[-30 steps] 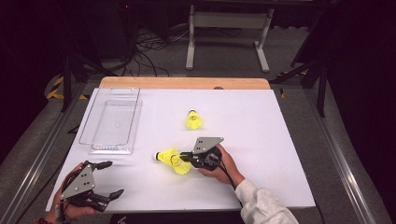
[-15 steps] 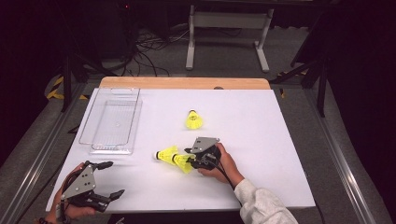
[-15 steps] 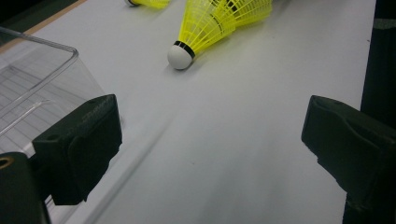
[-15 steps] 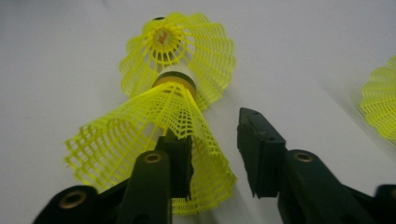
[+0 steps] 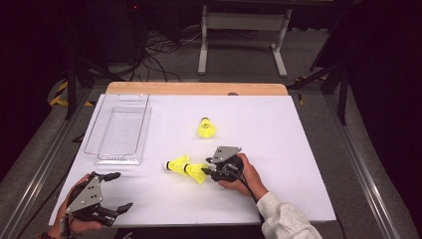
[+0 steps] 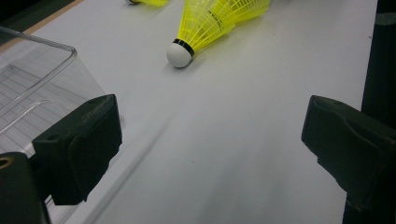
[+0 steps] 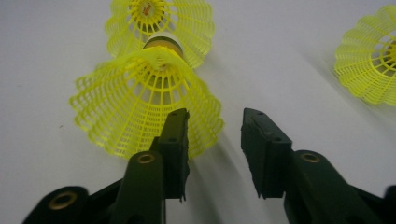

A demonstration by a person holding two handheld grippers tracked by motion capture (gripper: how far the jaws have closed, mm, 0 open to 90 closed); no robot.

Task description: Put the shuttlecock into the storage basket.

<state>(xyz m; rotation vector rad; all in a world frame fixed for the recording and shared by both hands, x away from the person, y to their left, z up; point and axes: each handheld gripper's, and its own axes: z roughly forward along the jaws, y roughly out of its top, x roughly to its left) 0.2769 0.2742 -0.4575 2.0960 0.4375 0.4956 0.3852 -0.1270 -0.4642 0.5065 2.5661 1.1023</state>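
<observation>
Two yellow shuttlecocks lie end to end at mid-table: the farther one [image 5: 176, 165] [image 7: 159, 18] with its white cork to the left, and the nearer one [image 5: 196, 172] [image 7: 140, 102] nosed into its skirt. My right gripper [image 5: 205, 166] [image 7: 215, 116] sits at the nearer skirt's rim. Its jaws have just been opening and now stand open, the rim's edge lying loose between them with no pad pressing it. A third shuttlecock [image 5: 206, 128] [image 7: 369, 60] stands farther back. My left gripper [image 5: 122, 190] [image 6: 210, 135] rests open and empty at the front left, looking toward the shuttlecock pair [image 6: 205, 28].
A clear plastic tray [image 5: 117, 158] [image 6: 37, 79] lies at the table's left, just beyond the left gripper. The white table top [image 5: 298, 149] has a wooden strip along its far edge. Cables and a stand's legs are on the floor behind.
The right gripper's jaws stand wider apart than a second ago, off the nearer shuttlecock's skirt. The right hand has barely shifted. The left gripper has kept still.
</observation>
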